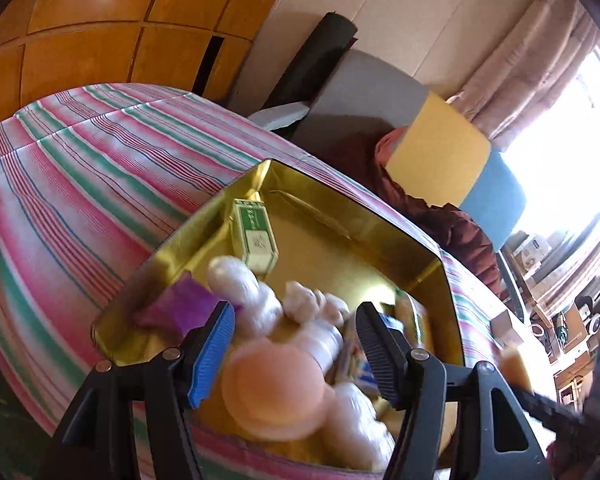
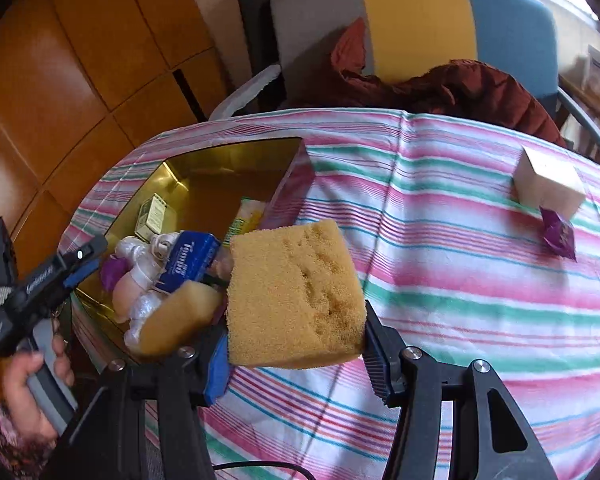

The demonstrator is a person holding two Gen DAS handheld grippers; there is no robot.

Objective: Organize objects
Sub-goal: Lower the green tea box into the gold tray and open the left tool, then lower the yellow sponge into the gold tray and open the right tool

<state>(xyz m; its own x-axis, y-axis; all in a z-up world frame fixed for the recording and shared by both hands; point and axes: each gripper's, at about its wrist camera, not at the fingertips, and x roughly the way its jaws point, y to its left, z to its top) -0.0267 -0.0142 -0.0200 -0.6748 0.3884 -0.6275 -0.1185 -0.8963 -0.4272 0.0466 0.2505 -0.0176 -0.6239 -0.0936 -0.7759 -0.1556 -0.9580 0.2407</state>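
A gold tin [image 1: 452, 300] stands on the striped tablecloth. It holds a green and cream box [image 1: 256, 236], a white doll [image 1: 260, 300], a purple packet [image 1: 180, 308] and a blue box [image 2: 192, 256]. My left gripper [image 1: 296, 344] hovers open over the doll, which is blurred, and nothing sits between its pads. My right gripper [image 2: 296, 358] is shut on a yellow sponge [image 2: 296, 292], held just right of the tin [image 2: 172, 168]. A smoother yellow foam lump [image 2: 180, 316] shows beside its blue pad; whether it belongs to the same sponge I cannot tell.
A cream box [image 2: 548, 184] and a second purple packet [image 2: 558, 236] lie on the cloth at the far right. A chair with a brown jacket [image 2: 460, 88] stands beyond the table. A person's hand [image 2: 32, 372] grips the left tool's handle. Wooden panels fill the left.
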